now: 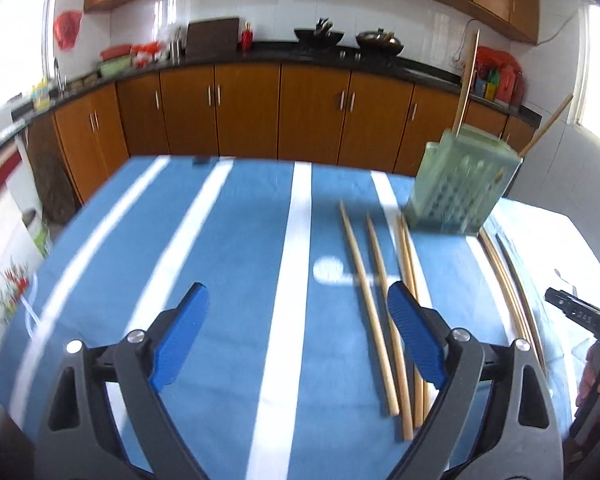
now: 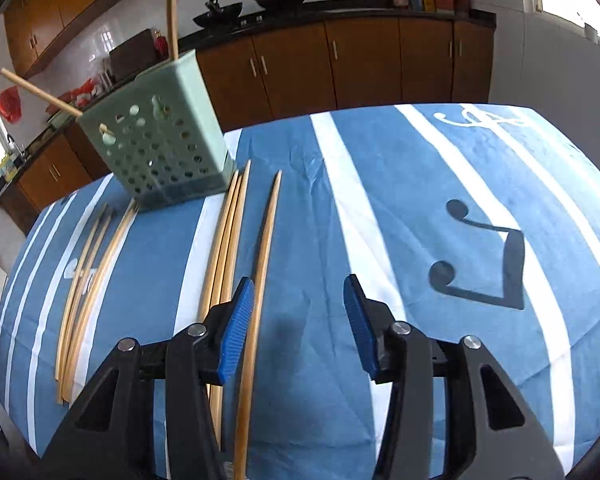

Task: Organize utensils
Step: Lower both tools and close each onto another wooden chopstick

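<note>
Both the left gripper (image 1: 298, 312) and right gripper (image 2: 299, 304) are held wide open and empty. Chopsticks (image 2: 260, 264) are laid flat on the desk (image 2: 380, 220), near the green holder (image 2: 160, 148), ready to be picked up.

Chopsticks (image 2: 256, 280) near ends hidden under right gripper (image 2: 299, 300); upright chopstick (image 2: 173, 8) cut off by top edge.

left gripper (image 1: 298, 300) jaws wide apart, empty; right gripper (image 2: 299, 294) likewise, angled downward.

Two low forward wrist views, sharing holder (image 1: 462, 184) and chopsticks (image 2: 228, 248)
</note>
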A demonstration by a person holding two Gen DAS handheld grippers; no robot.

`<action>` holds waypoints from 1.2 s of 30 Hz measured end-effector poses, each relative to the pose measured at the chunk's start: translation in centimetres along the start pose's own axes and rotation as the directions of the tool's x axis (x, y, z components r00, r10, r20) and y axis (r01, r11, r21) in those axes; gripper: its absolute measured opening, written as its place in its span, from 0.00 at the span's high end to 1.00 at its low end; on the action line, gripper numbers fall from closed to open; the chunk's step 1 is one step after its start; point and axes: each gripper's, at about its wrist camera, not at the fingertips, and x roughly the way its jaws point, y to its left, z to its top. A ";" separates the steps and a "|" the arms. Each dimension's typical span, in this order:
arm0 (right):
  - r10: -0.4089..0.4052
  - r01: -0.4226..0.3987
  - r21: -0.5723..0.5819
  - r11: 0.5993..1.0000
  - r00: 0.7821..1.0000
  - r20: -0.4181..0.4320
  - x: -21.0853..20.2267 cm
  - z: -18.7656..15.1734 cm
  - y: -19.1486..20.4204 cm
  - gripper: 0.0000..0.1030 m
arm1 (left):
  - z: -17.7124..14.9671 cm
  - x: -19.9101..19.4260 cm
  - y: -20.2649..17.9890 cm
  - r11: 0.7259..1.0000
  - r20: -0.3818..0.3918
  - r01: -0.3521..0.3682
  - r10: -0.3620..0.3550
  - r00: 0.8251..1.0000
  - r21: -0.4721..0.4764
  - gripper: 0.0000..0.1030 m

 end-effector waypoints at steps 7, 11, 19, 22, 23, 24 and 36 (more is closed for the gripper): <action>0.000 -0.002 -0.041 0.999 0.999 -0.043 1.3 -1.0 0.9 0.63 | -1.5 1.4 -0.7 1.000 -0.051 0.019 -0.018 0.999 0.022 0.14; -0.055 0.053 -0.089 0.995 0.998 -0.027 1.5 -1.3 1.2 0.79 | -1.6 2.0 -1.8 0.998 -0.077 0.053 -0.050 0.996 0.027 0.14; -0.123 0.123 0.027 0.992 0.992 -0.014 1.2 -0.8 -2.6 0.92 | -2.1 5.2 -4.0 0.996 -0.177 0.061 -0.050 0.983 0.060 0.49; -0.127 0.127 0.011 0.992 0.992 -0.011 1.1 -0.9 -2.8 0.92 | -2.4 6.2 -4.6 0.995 -0.210 0.084 -0.070 0.975 0.060 0.55; -0.129 0.129 0.003 0.992 0.992 -0.009 1.1 -0.9 -2.8 0.92 | -2.4 6.4 -4.8 0.995 -0.212 0.081 -0.066 0.975 0.065 0.55; -0.132 0.132 -0.002 0.991 0.991 -0.007 1.1 -0.9 -2.7 0.92 | -2.4 6.5 -5.0 0.994 -0.214 0.080 -0.064 0.975 0.068 0.55; -0.132 0.132 -0.006 0.991 0.991 -0.005 1.1 -0.9 -2.7 0.92 | -2.1 8.0 -4.8 0.997 -0.232 0.030 -0.011 0.973 0.078 0.92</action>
